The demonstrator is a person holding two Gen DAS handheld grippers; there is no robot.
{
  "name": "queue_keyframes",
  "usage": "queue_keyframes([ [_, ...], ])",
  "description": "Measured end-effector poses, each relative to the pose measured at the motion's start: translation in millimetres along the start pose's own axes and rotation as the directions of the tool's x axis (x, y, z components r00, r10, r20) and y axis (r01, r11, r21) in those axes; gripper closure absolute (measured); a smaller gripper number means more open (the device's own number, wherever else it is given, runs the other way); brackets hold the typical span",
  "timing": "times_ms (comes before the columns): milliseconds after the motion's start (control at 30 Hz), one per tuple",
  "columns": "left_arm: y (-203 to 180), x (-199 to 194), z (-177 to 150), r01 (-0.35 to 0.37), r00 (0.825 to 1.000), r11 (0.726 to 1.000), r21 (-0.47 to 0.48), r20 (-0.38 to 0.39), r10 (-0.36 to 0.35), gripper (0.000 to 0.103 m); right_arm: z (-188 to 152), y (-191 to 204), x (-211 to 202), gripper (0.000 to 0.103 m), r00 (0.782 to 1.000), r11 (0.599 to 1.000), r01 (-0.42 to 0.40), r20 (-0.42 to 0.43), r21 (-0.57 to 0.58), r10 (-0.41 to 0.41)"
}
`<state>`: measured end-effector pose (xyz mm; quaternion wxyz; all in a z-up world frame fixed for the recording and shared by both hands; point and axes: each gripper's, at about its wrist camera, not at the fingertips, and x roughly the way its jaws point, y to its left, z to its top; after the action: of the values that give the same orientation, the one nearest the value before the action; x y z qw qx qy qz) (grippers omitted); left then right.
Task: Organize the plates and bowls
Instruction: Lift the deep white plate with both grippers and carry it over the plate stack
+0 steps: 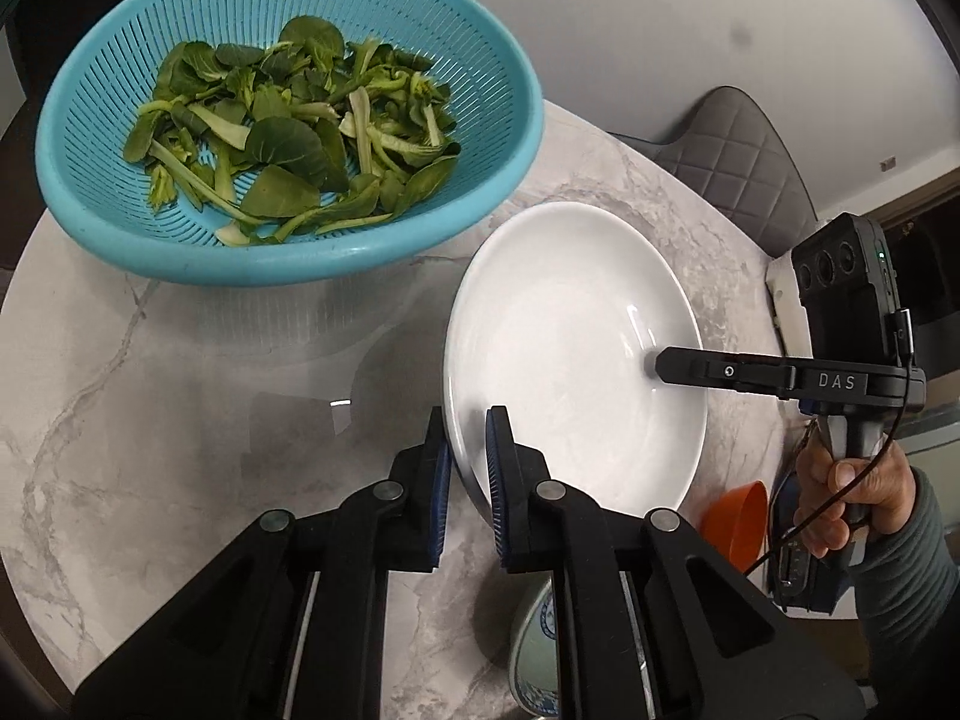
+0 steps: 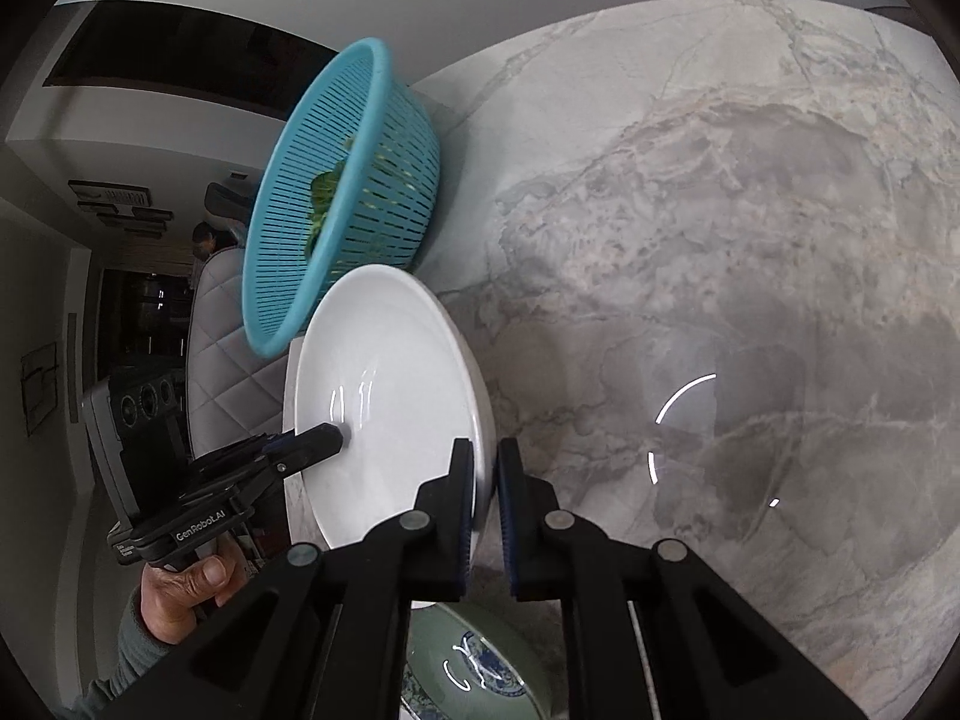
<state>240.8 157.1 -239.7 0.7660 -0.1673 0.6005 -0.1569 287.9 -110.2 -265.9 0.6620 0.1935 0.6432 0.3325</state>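
Left wrist view: the left tool [image 1: 468, 456] is clamped on the near rim of the white plate [image 1: 558, 324], and the right tool [image 1: 651, 365] pinches its opposite rim. The plate hangs tilted above the marble counter [image 1: 180, 420], just beside the blue colander [image 1: 180, 252] of greens [image 1: 288, 126].

Colander [image 1: 288, 120]: turquoise plastic, slotted sides, standing on the table.
Greens [image 1: 288, 132]: loose leafy pieces with pale stalks, lying inside the colander.
Table [image 1: 150, 390]: grey-white marble top with darker veins.
Chair [image 1: 738, 162]: grey quilted back, just beyond the table's far edge.
Orange cup [image 1: 738, 516]: small, partly hidden, near the table's edge.
Wall [image 1: 600, 30]: plain, pale.
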Motion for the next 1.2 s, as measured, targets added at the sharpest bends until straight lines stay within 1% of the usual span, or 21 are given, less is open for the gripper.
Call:
queue_keyframes([
  [167,-18.4,-33.6,-27.0,0.004,1.000,0.999,0.035,0.027,-0.005,0.093,-23.5,18.5,-28.8,0.093,0.999,1.000,-0.015,0.034,-0.020,0.016],
  [300,-31.2,-62.0,-61.1,0.005,0.999,0.998,0.055,0.052,-0.008,0.093,-54.6,40.3,-44.4,0.092,0.998,0.999,-0.009,0.055,-0.044,0.011],
  [367,-33.5,-74.0,-79.8,0.006,0.998,0.998,0.056,0.062,-0.010,0.093,-74.6,50.0,-49.6,0.092,0.998,0.999,-0.020,0.065,-0.047,0.023],
  [433,-34.9,-83.7,-103.9,0.005,0.998,0.998,0.057,0.061,-0.008,0.093,-93.6,56.8,-53.5,0.091,0.997,0.998,-0.033,0.072,-0.049,0.036],
  [567,-37.0,-100.0,-154.1,-0.014,0.998,0.998,0.062,0.060,0.010,0.093,-135.0,68.4,-50.5,0.091,0.997,0.998,-0.023,0.075,-0.053,0.027],
  [700,-39.8,-113.0,-210.8,-0.018,0.999,0.998,0.063,0.049,0.015,0.093,-180.9,69.9,-41.1,0.091,0.998,0.999,-0.012,0.068,-0.039,0.015],
  [833,-36.0,-113.3,-259.0,-0.011,1.000,0.999,0.045,0.014,0.010,0.093,-224.9,69.9,-34.0,0.091,0.998,1.000,0.003,0.064,-0.020,-0.002],
  [967,-33.9,-108.3,-300.6,-0.010,1.000,0.999,0.051,-0.028,0.011,0.093,-264.7,67.6,-26.4,0.091,0.998,1.000,0.021,0.061,-0.003,-0.021],
  [1033,-35.2,-106.3,-314.2,-0.003,0.999,0.999,0.051,-0.041,0.005,0.093,-280.2,62.7,-24.7,0.091,0.998,1.000,0.017,0.060,0.024,-0.018],
  [1133,-38.7,-104.1,-333.7,-0.011,0.998,0.997,0.077,-0.054,0.016,0.093,-301.3,54.9,-23.5,0.091,0.998,0.998,0.005,0.061,0.065,-0.009],
  [1200,-40.2,-101.2,-339.7,-0.004,0.998,0.997,0.083,-0.066,0.009,0.093,-314.6,52.3,-23.7,0.091,0.998,0.997,0.013,0.060,0.078,-0.018],
])
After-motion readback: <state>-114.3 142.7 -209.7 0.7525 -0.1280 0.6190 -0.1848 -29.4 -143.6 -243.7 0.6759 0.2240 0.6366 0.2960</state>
